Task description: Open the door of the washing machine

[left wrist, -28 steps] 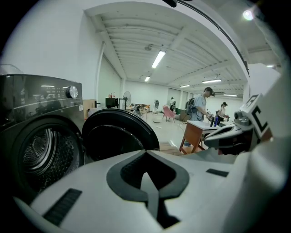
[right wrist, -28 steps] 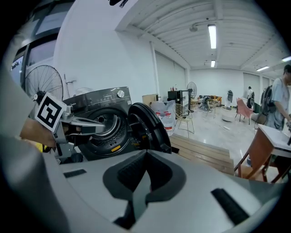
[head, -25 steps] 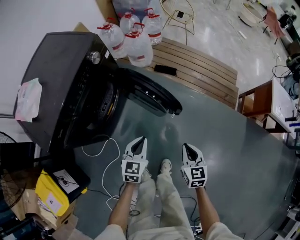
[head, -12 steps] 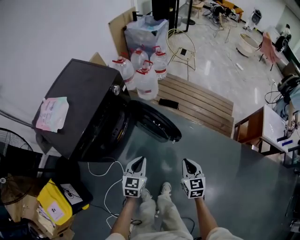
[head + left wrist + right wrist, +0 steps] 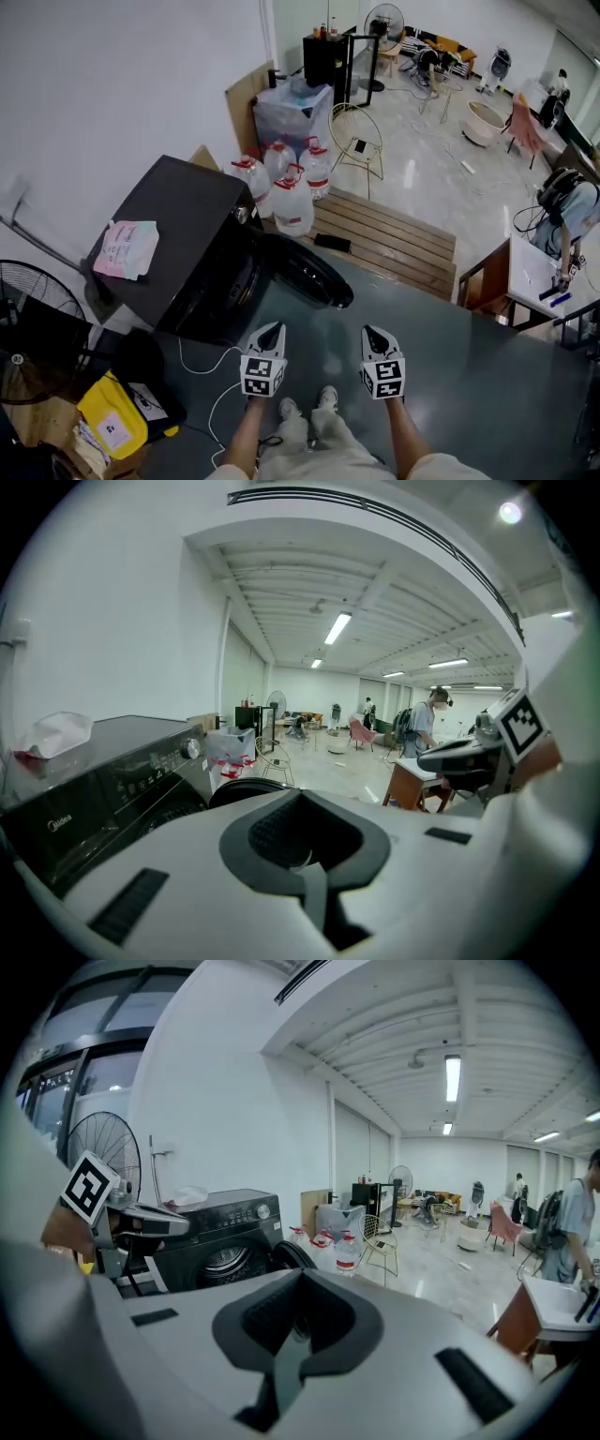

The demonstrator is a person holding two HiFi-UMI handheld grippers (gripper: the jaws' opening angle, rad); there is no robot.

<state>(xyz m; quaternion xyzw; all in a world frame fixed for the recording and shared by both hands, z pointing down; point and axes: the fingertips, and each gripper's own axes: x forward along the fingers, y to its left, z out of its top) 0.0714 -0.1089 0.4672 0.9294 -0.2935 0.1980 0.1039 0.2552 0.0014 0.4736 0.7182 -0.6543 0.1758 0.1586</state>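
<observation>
Head view puts the black washing machine (image 5: 178, 234) at the left, its front turned towards the person, and the round door (image 5: 305, 272) already stands swung well out from the drum opening. The door's long line runs from a hinge side near the water bottles (image 5: 292, 202) down and rightward to a free rim over the grey floor (image 5: 487, 375). The left gripper (image 5: 269, 335) hangs below the door with its jaws clenched together on nothing, the machine lying ahead and to its left. The right gripper (image 5: 372, 336), likewise closed and empty, sits just right of the door's free rim, which points into the gap between the two and looks slightly nearer this one. Judged from that, the door needs little more than a further push outward
</observation>
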